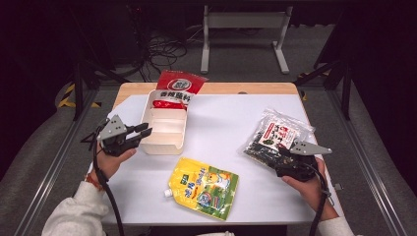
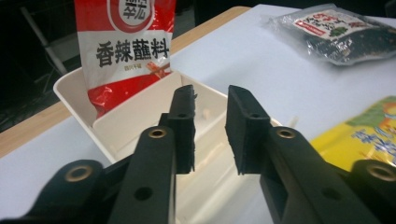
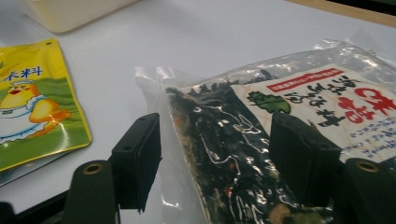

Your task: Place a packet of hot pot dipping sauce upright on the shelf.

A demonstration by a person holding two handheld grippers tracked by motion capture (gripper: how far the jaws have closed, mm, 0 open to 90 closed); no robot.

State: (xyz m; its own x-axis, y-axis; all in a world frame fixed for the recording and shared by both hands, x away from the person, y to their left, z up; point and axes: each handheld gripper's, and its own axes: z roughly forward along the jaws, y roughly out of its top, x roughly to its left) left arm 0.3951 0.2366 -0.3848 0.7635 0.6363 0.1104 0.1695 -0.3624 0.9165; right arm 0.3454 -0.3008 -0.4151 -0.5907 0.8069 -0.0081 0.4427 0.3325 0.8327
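Seaweed bag (image 1: 276, 135) is lying at the right side of the white tabletop (image 1: 226, 123), and the right gripper (image 3: 215, 163) is hanging over its near end, fingers apart, astride the dark contents without pressing them. Left gripper (image 1: 142, 133) is hovering at the cream box (image 1: 164, 129), fingers slightly apart with nothing between them. Red sauce packet (image 1: 177, 84) is standing propped in the box's far end. Yellow pouch (image 1: 204, 188) is lying flat between both hands, near the front edge.
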